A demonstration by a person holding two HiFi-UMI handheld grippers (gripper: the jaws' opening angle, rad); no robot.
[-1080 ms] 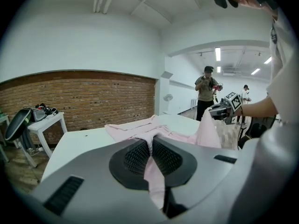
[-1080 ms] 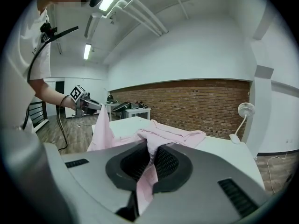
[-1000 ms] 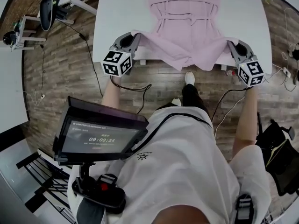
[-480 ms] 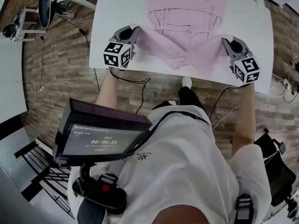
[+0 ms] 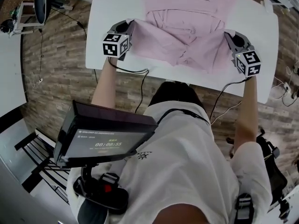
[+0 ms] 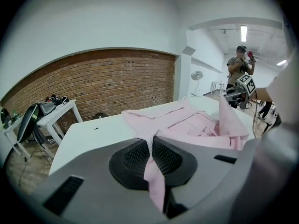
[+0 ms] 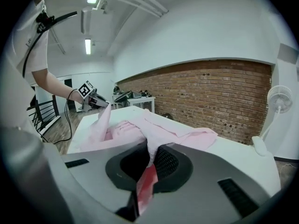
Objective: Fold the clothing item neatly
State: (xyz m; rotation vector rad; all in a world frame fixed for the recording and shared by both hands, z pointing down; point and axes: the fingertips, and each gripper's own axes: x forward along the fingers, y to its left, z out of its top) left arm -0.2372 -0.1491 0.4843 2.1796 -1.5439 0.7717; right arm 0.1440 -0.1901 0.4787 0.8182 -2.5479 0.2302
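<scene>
A pale pink garment lies on the white table, its near part lifted and doubled over towards the far side. My left gripper is shut on the garment's near left corner, with pink cloth pinched between the jaws. My right gripper is shut on the near right corner in the same way. The cloth sags in folds between the two grippers. In the left gripper view the right gripper shows across the garment; in the right gripper view the left gripper shows likewise.
A brick wall stands behind the table. A small white side table with dark gear stands at the far left on the wood floor. A fan stands at the right. Cables trail from both grippers. A person stands far off.
Both grippers moved forward over the table, away from its near edge, carrying the garment's hem up and over the rest. The hem that hung off the edge now lies above the tabletop.
</scene>
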